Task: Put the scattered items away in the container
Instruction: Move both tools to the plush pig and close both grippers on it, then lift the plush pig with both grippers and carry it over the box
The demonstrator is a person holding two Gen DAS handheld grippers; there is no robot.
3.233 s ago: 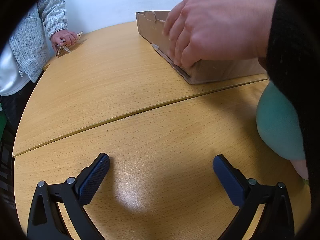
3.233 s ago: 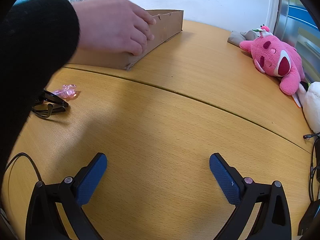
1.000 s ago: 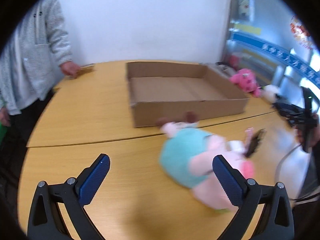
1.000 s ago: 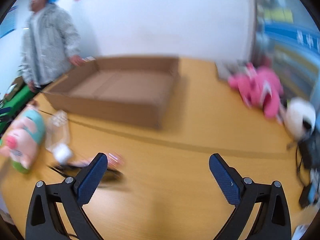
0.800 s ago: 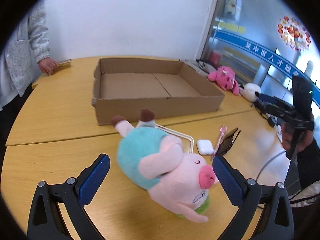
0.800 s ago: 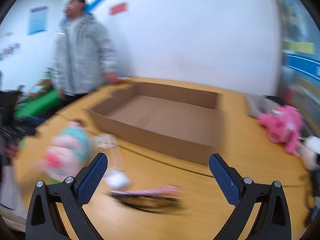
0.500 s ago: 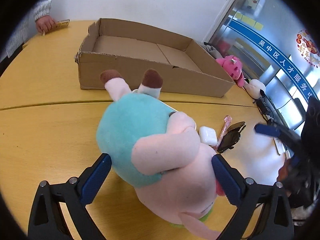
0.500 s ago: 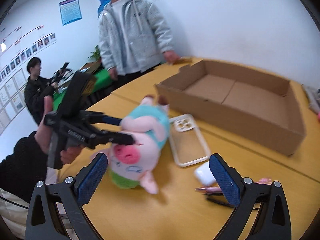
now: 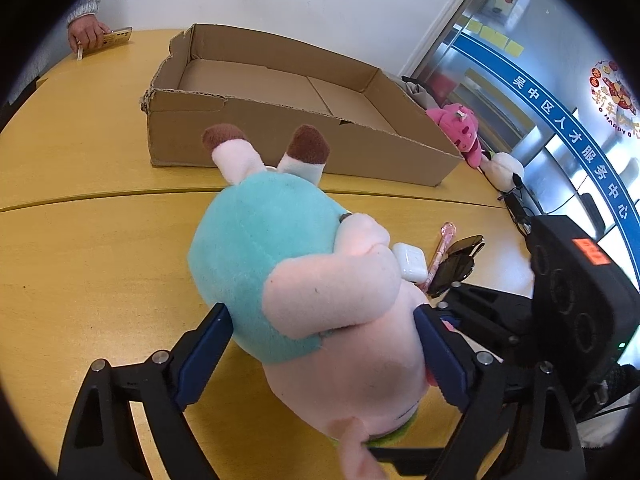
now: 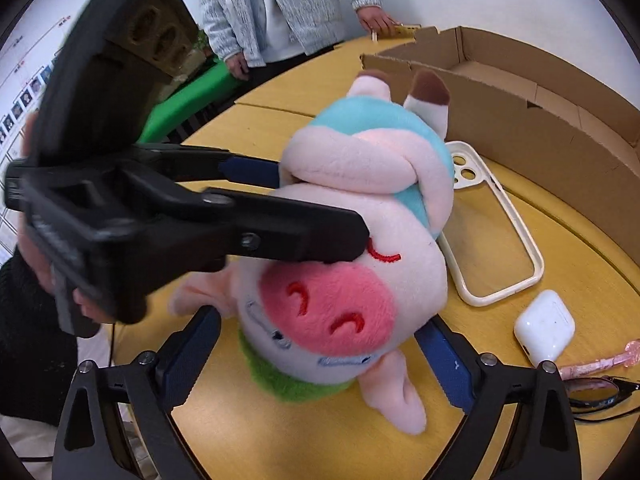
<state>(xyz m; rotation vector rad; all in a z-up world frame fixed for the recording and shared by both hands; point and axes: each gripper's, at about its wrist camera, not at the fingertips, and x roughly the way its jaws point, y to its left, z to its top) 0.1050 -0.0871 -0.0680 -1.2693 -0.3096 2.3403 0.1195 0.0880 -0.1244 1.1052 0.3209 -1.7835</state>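
Observation:
A pink plush pig in a teal shirt lies on the yellow table, head toward me. My left gripper is open with its jaws on both sides of the pig's body; its fingers show in the right wrist view reaching over the pig. My right gripper is open with its jaws on either side of the pig's head. The open cardboard box stands behind the pig, also visible at upper right in the right wrist view.
A clear phone case, a white earbud case, a pink pen and dark glasses lie to the pig's right. A pink plush lies beyond the box. A person in grey stands at the table's far side.
Both grippers have moved in close around the plush pig, from opposite ends. The pig has not been lifted.

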